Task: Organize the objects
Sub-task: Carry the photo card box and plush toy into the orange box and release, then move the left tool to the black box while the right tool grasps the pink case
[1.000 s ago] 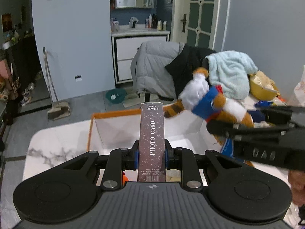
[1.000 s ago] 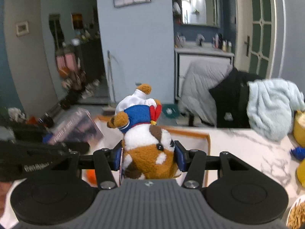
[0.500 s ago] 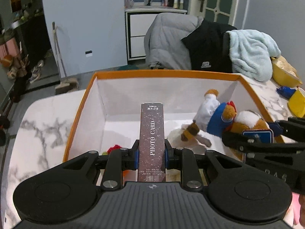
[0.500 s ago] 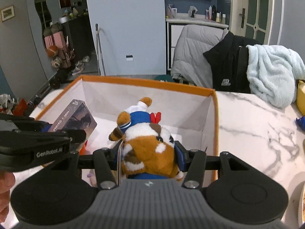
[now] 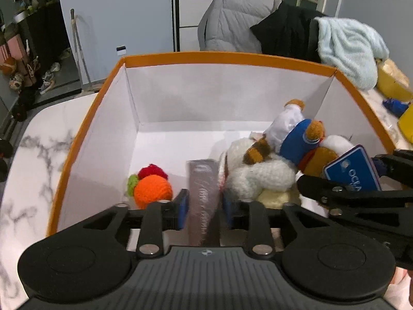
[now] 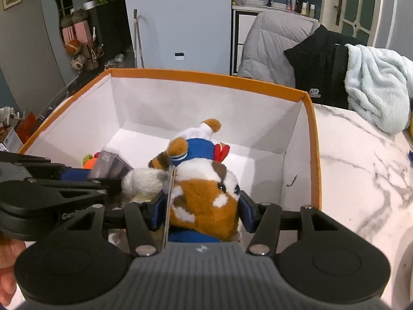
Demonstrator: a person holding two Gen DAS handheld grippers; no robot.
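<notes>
On the left you have the marble table (image 5: pixel 38 139), and on it stands the orange box (image 5: pixel 222 58) with white inner walls, where everything is collected. Inside the box, at its left side, a small knitted fruit (image 5: pixel 152 187) in orange, red and green lies on the floor of the box, so this one is already put away. Just to the right of it, your left gripper (image 5: pixel 202 204) is low inside the box, and the card box (image 5: pixel 202 196) stands between its blue pads; the picture is blurred there and small gaps show at both sides, so I cannot tell if the jaws grip it or are already released. Further right a white plush (image 5: pixel 258 175) lies on the floor of the box, touching the card box. On top of it rests the plush dog (image 6: pixel 204 193) with blue vest, and your right gripper (image 6: pixel 202 208) is clenched on its body, with the blue tag (image 5: pixel 353 171) of the toy pressed at the left pad. I judge that the work is near its end for these two things: both are inside the box, you only must open the jaws and lift out. At the far right, on the table, some yellow and blue things (image 5: pixel 395 103) wait outside the box, maybe they are left to do.
</notes>
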